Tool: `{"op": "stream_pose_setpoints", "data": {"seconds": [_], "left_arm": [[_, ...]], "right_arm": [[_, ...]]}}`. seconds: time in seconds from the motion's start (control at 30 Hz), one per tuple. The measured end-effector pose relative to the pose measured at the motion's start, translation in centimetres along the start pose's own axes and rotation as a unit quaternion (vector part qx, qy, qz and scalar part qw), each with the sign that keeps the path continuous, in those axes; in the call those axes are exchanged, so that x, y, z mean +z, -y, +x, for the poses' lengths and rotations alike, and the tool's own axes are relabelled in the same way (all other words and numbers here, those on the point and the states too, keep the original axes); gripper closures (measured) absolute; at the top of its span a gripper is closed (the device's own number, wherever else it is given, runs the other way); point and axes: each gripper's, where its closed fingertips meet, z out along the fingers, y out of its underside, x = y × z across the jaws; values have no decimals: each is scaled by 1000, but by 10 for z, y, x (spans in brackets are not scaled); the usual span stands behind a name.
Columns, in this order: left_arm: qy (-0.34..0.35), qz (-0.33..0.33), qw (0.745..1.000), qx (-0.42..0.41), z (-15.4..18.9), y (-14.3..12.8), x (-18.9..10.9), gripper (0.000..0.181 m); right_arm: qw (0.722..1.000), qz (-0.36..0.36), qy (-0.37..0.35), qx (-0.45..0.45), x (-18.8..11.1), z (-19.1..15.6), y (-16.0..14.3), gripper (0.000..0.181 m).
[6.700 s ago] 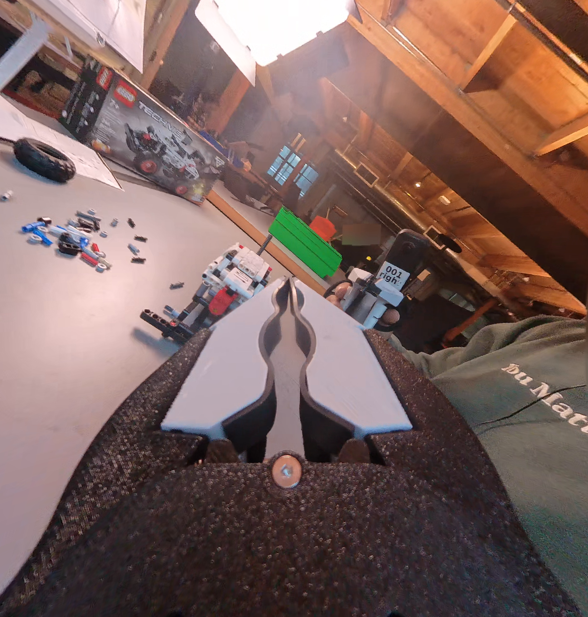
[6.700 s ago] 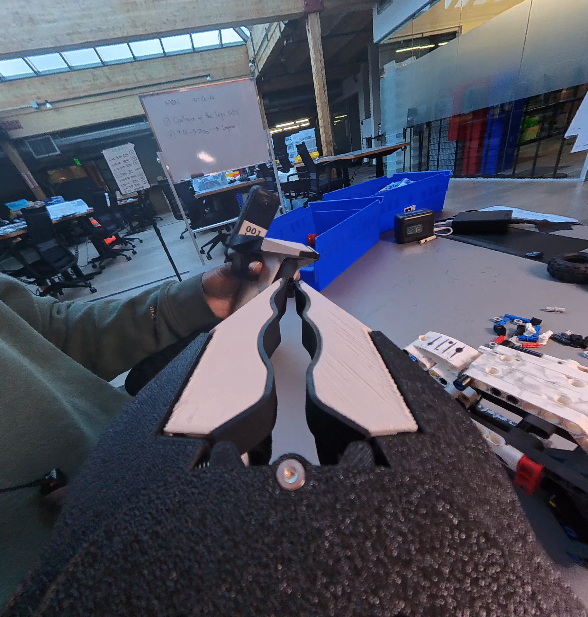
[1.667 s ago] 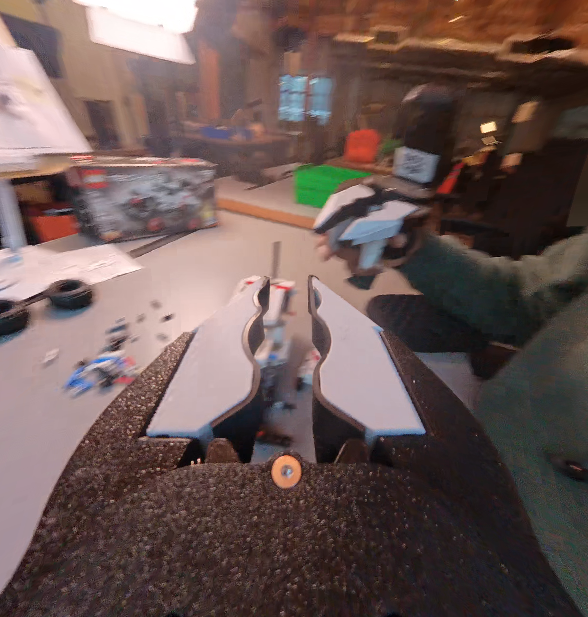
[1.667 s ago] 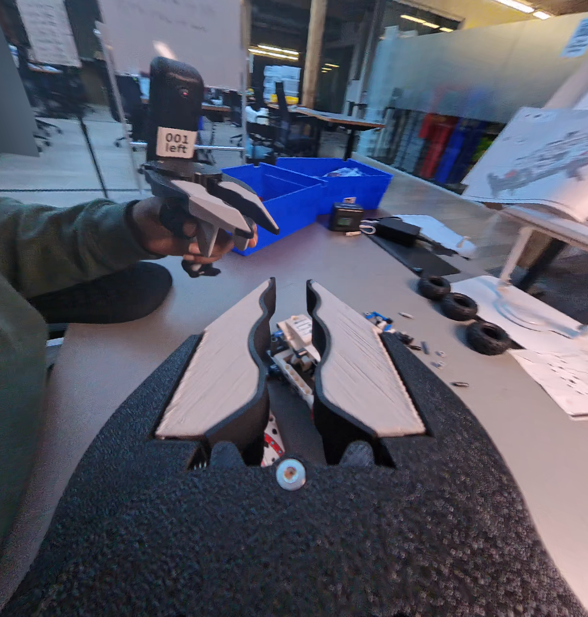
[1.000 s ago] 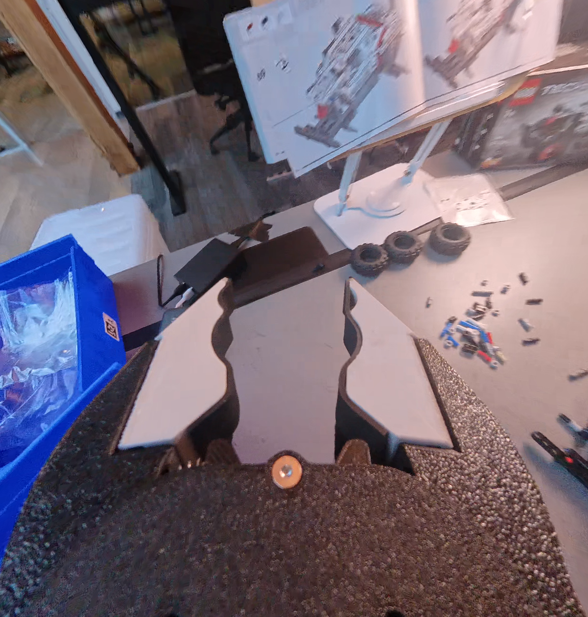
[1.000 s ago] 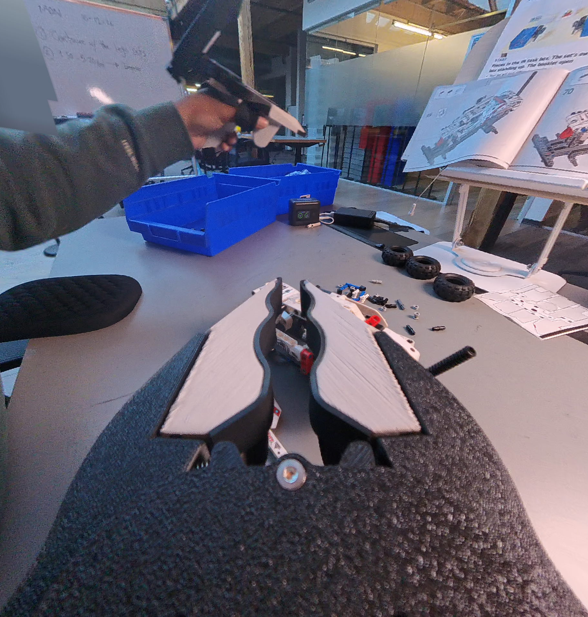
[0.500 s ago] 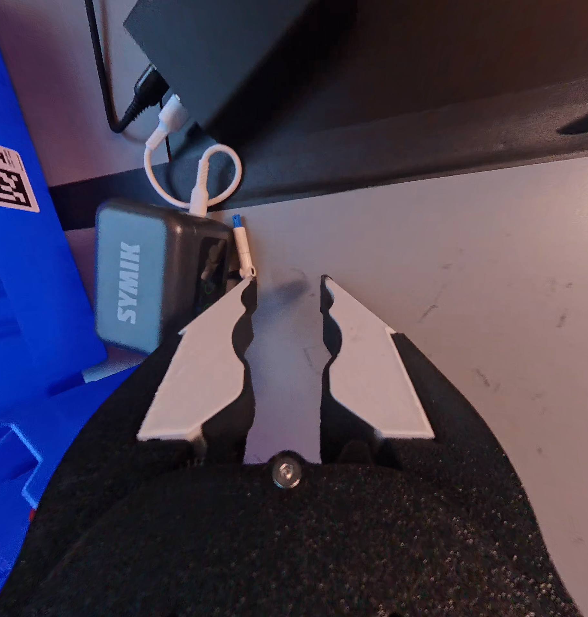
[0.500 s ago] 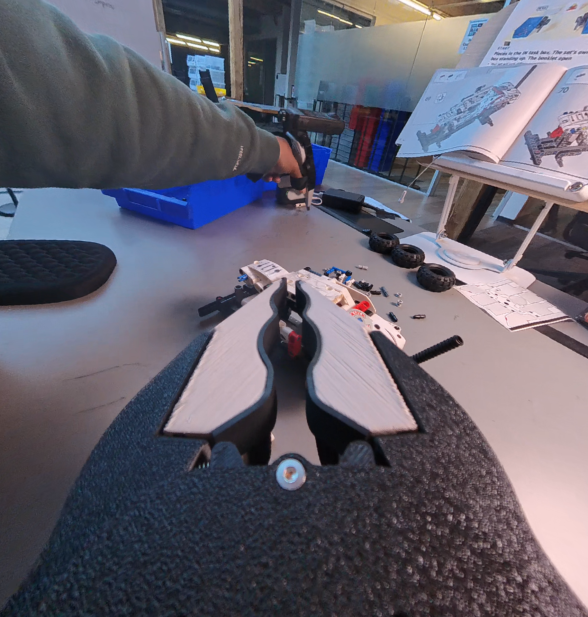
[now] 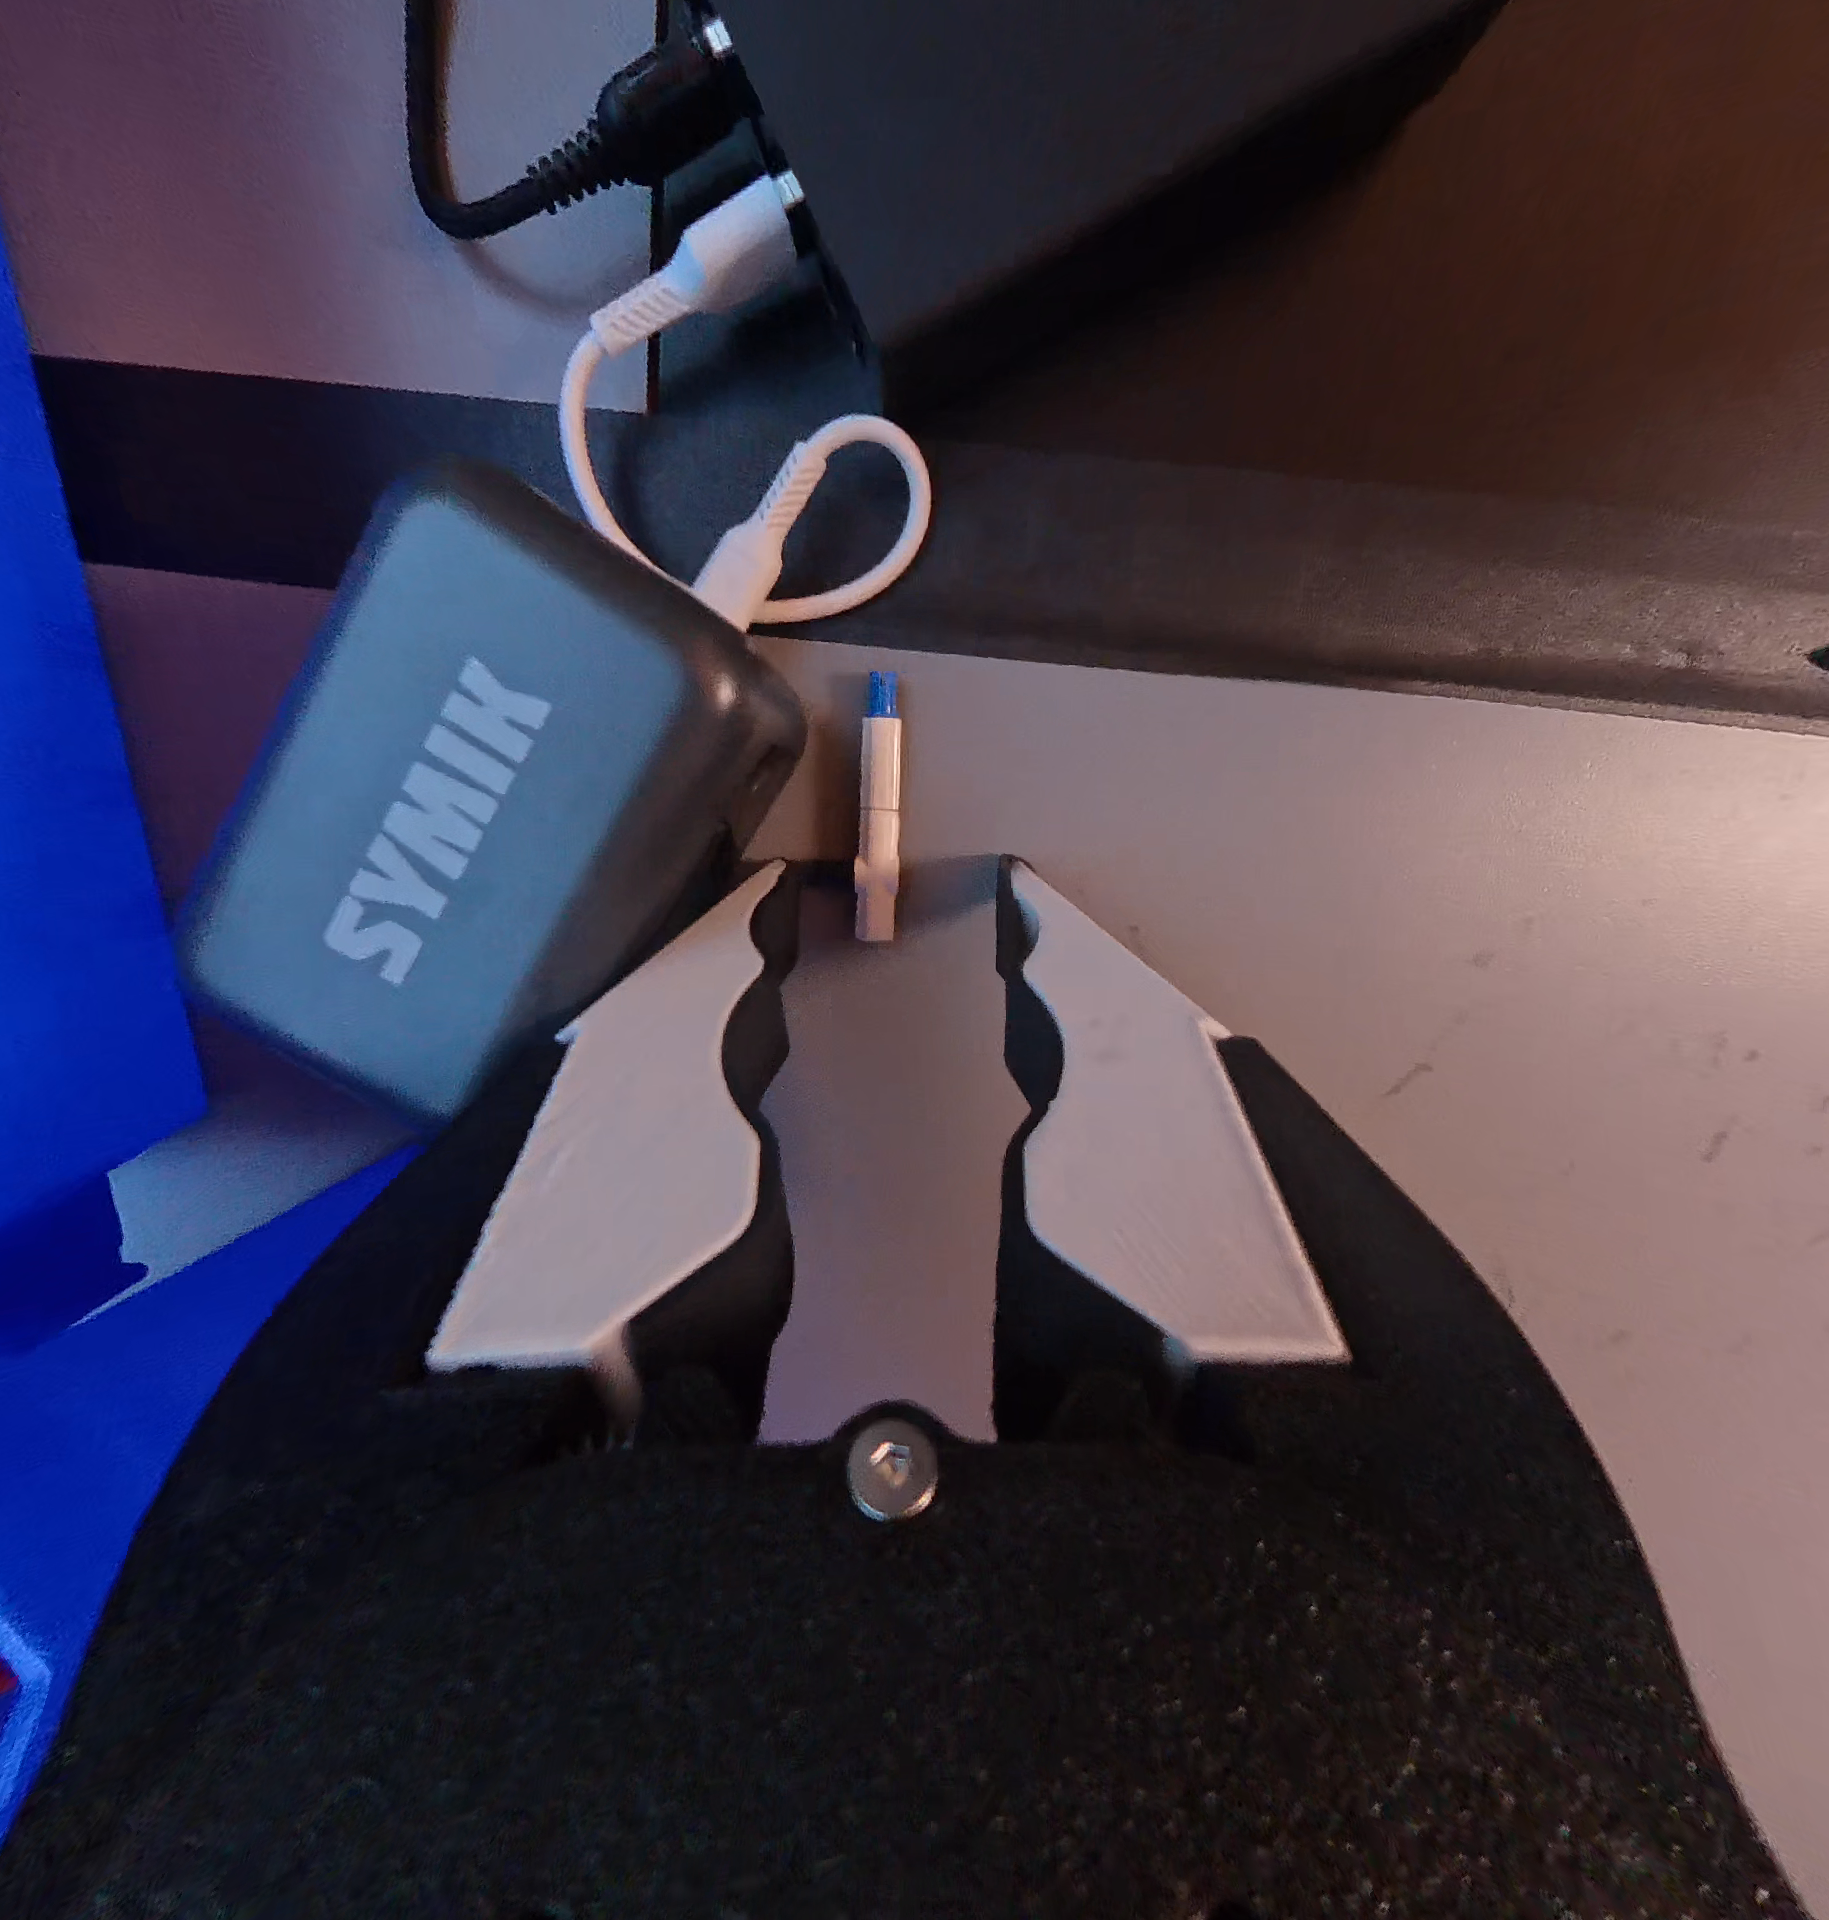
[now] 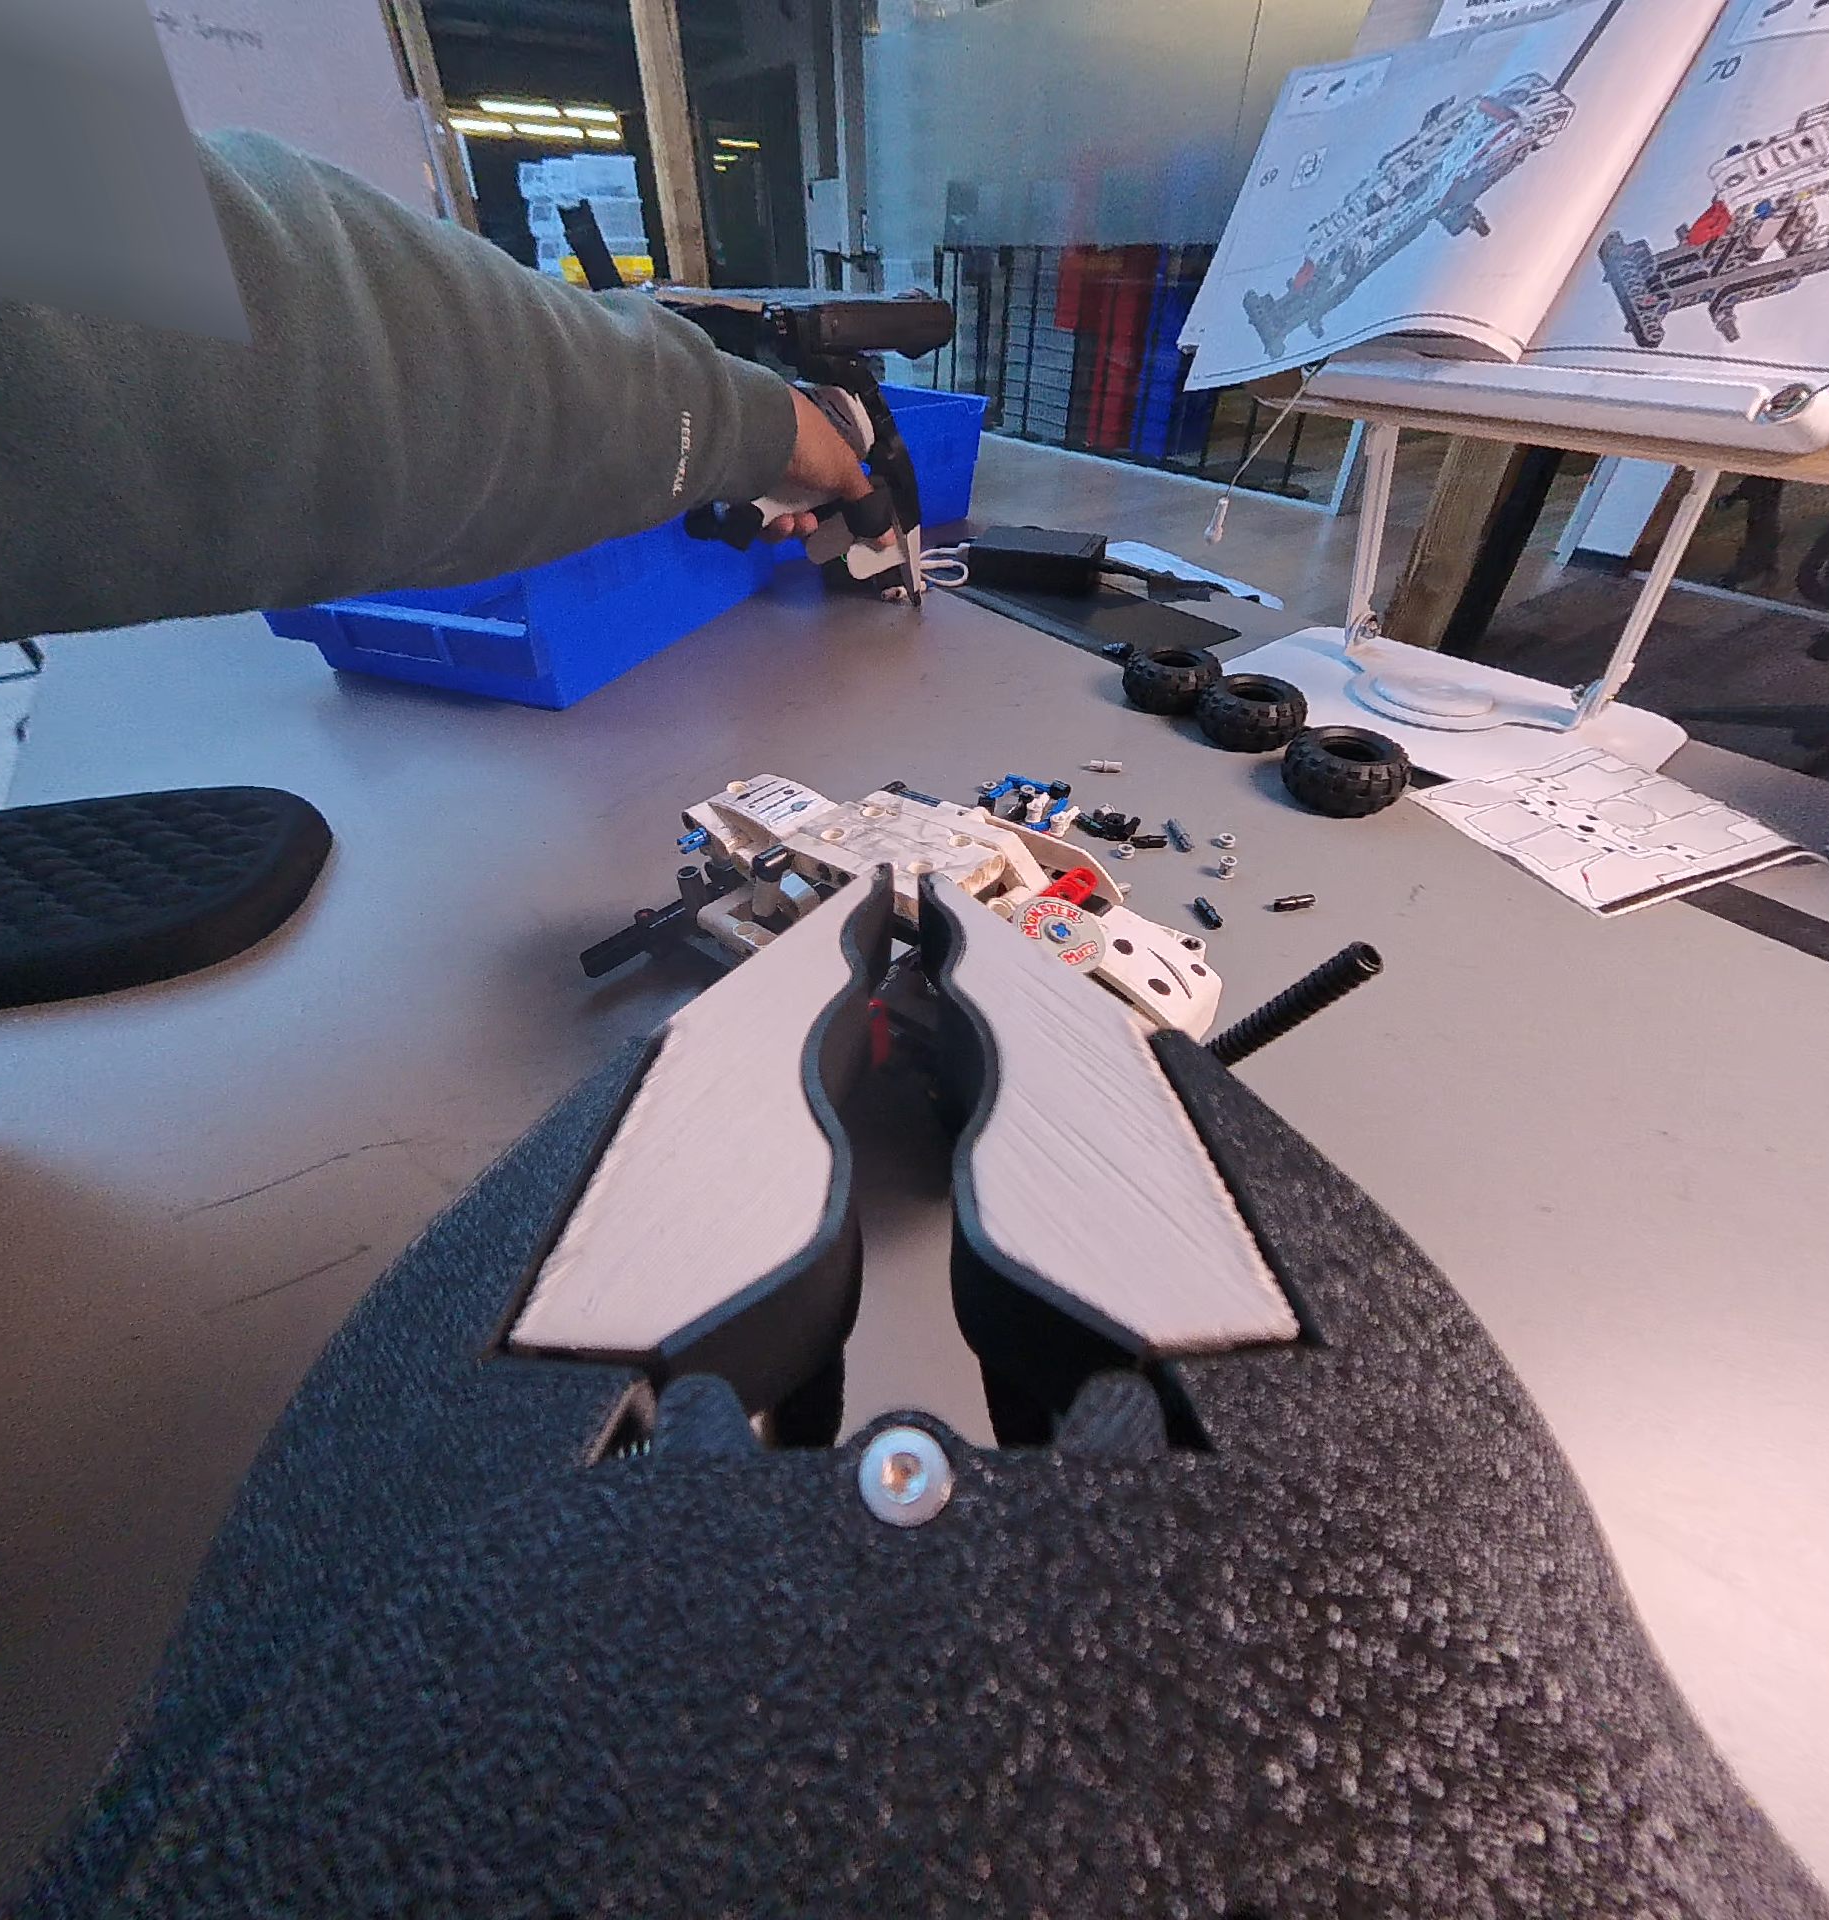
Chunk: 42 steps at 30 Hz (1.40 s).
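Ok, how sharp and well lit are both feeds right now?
Left wrist view: dim, with a purplish cast; the charger box is slightly smeared, but the small white pin is clear. Right wrist view: brighter and sharp on the toy truck, with wide-angle bending at the edges.

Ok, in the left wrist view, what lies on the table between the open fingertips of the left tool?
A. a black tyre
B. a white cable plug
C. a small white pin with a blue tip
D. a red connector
C: the small white pin with a blue tip lies on the grey table, its near end between the tips of the open left tool, right beside the black charger box.
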Motion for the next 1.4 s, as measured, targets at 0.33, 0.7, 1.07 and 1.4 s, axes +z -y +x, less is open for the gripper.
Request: {"op": "stream_pose_setpoints", "data": {"seconds": [0.33, 0.7, 1.07, 1.4], "left_arm": [[-57, 33, 977, 203, 68, 7, -28, 165], [-275, 266, 772, 507, 275, -132, -221, 166], [-589, 152, 634, 478, 322, -336, -259, 166], [-664, 171, 615, 389, 308, -320, -268, 174]], "right_arm": [[1000, -4, -10, -14, 2, 3, -5, 178], [996, 54, 65, 18, 0, -16, 16, 174], [964, 6, 263, -38, 15, -101, 25, 156], [957, 12, 288, 28, 39, -104, 32, 175]]}}
